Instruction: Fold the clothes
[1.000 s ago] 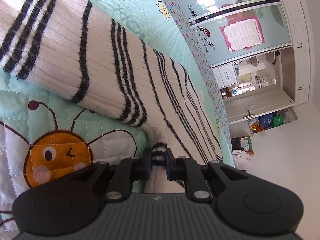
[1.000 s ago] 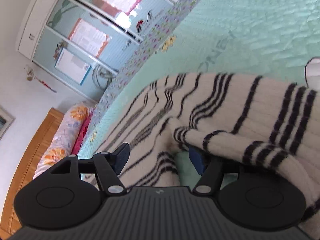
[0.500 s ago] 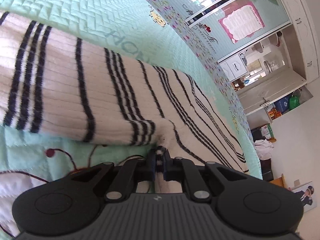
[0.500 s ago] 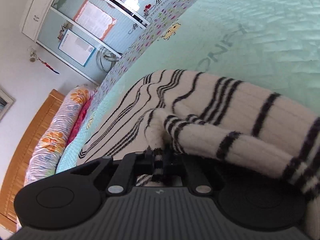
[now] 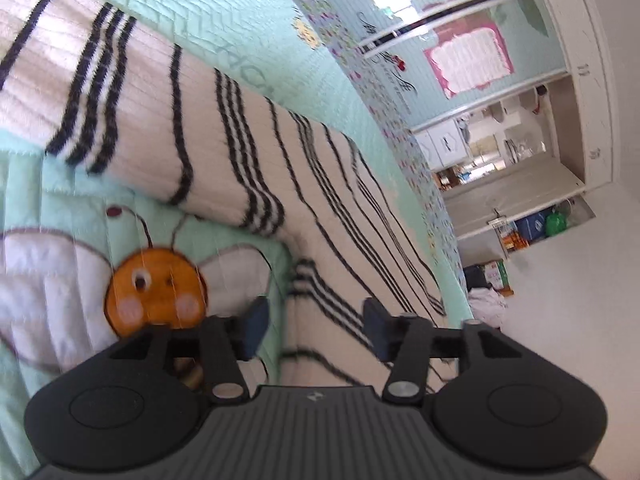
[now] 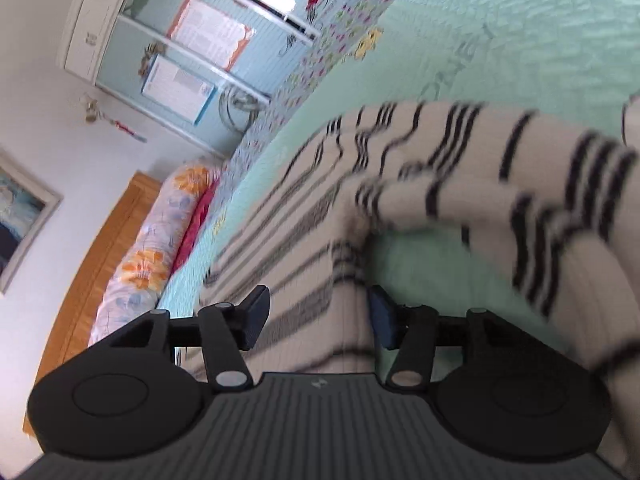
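Sweater point(image 5: 280, 168), white with black stripes, spread on the mint quilt point(image 5: 192, 4) of the bed, 1 sleeve lying crosswise. Left gripper point(image 5: 312, 326) over its edge beside the bee print point(image 5: 156, 292), jaws wide, gripping nothing. Right gripper point(image 6: 318, 312) likewise, jaws apart, empty.

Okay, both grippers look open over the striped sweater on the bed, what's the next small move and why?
Probably close the left gripper on the sweater edge lying between its fingers. Both grippers are open and hold nothing. The right gripper also straddles fabric, and the sleeves are not yet folded in but lie spread across the green quilt. The fold needs a fresh grip.
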### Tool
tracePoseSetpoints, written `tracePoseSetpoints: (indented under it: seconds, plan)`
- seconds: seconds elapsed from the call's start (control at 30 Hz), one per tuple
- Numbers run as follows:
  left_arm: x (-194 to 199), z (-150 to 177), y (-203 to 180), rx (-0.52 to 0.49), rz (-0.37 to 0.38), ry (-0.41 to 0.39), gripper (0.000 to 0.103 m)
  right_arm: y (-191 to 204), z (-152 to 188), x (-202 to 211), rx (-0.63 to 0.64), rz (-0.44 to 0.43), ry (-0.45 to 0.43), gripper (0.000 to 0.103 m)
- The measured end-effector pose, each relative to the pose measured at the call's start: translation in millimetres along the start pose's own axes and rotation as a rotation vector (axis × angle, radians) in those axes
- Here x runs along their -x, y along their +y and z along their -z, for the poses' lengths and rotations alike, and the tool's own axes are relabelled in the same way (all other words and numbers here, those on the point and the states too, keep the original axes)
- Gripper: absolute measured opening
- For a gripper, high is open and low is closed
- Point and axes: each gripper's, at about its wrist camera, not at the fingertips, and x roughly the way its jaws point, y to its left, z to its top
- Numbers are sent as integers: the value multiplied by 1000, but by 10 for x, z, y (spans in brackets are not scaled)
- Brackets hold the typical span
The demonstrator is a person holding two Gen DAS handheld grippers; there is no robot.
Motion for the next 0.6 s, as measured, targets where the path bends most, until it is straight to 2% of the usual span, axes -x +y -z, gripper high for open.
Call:
tracePoseSetpoints:
  seconds: [0.07,0.1,0.13,0.17,0.27,0.33,0.43,0.5,0.57,0.6]
  plan:
    - [-63,57,-90,-58,-29,28,44,51,85,13,37,8,20,54]
    - [-109,75,-123,-90,-65,48,5,83,112,-5,64,17,26,51]
    - [-144,89,-137,-113,-103,60,7,66,113,-31,58,27,41,26]
    - [-144,94,-136,-125,-115,57,7,48,113,-57,51,37,56,7]
    - [-56,10,-81,-140,-153,21,6,-65,107,-24,26,42,58,5]
    - [-40,-18,10,-113,-132,22,7,-160,100,36,7,36,44,2]
    - [-66,11,23,-116,-123,1,10,-222,93,87,-3,43,29,4]
    - [-32,27,88,-62,-93,-14,12,-198,82,92,-19,33,30,7]
    - [81,59,149,4,-56,-20,19,-209,99,177,-54,3,31,20]
    - [150,88,154,22,-46,-19,27,-215,115,235,-71,-10,31,24]
